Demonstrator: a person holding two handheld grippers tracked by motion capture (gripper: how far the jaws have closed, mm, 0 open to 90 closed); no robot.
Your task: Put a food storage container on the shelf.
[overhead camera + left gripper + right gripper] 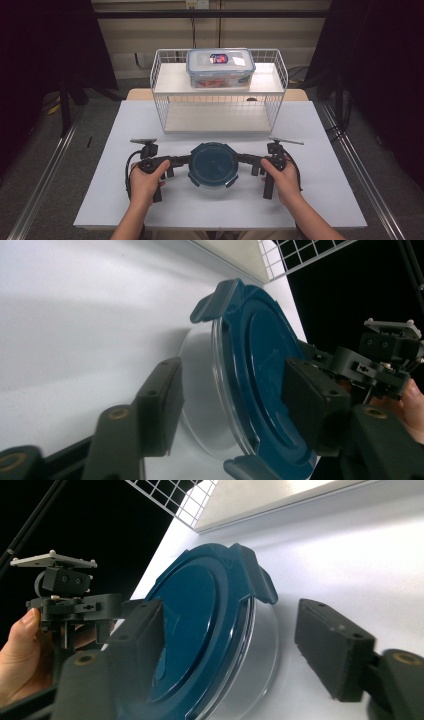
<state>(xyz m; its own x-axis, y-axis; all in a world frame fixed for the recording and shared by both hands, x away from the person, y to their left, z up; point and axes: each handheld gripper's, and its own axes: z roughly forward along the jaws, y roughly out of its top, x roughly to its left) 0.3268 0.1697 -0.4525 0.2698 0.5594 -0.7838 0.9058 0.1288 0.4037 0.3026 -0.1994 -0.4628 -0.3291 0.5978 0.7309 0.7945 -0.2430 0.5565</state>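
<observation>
A round clear container with a dark blue clip-on lid [214, 163] sits on the white table [100, 200] near the front middle. My left gripper [185, 161] reaches in from its left side and my right gripper [243, 160] from its right. In the left gripper view the container [255, 355] lies between the spread jaws of the left gripper [235, 390], one jaw over the lid, the other by the clear base. In the right gripper view one jaw of the right gripper [235, 625] overlaps the lid [200, 610] and the other stands apart from the base. Both grippers are open.
A white wire rack [162, 90] with two shelves stands at the back of the table. On its top shelf sits a rectangular clear box with a blue-rimmed lid [220, 66] and red contents. Dark floor and metal rails flank the table.
</observation>
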